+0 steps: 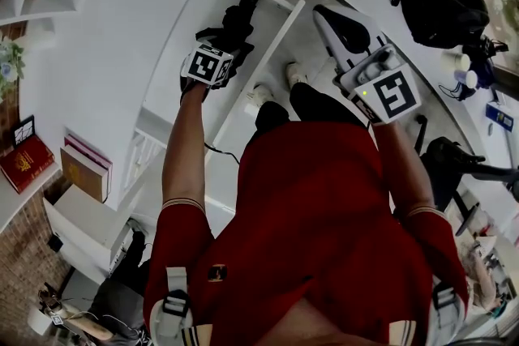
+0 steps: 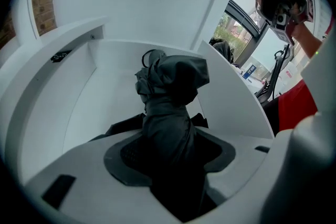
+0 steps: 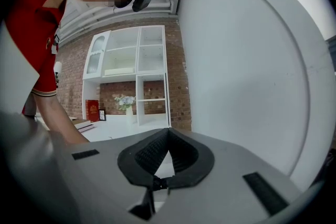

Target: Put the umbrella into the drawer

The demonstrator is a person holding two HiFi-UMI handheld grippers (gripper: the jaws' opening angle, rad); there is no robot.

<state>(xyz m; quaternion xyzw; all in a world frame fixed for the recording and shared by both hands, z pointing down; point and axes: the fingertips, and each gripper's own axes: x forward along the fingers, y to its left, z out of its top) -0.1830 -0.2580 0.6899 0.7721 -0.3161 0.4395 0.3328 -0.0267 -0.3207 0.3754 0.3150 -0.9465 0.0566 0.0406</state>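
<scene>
Our left tongs (image 2: 170, 157) grip the folded umbrella (image 2: 170, 102), pointing it down into the drawer (image 2: 79, 92); our right tongs (image 3: 167, 136) are closed and empty.

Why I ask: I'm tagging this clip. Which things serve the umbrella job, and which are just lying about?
For the job: black umbrella, clamped in the left gripper; open white drawer it points into.
Lying about: red book; stacked books; vase of flowers; black bag.
</scene>
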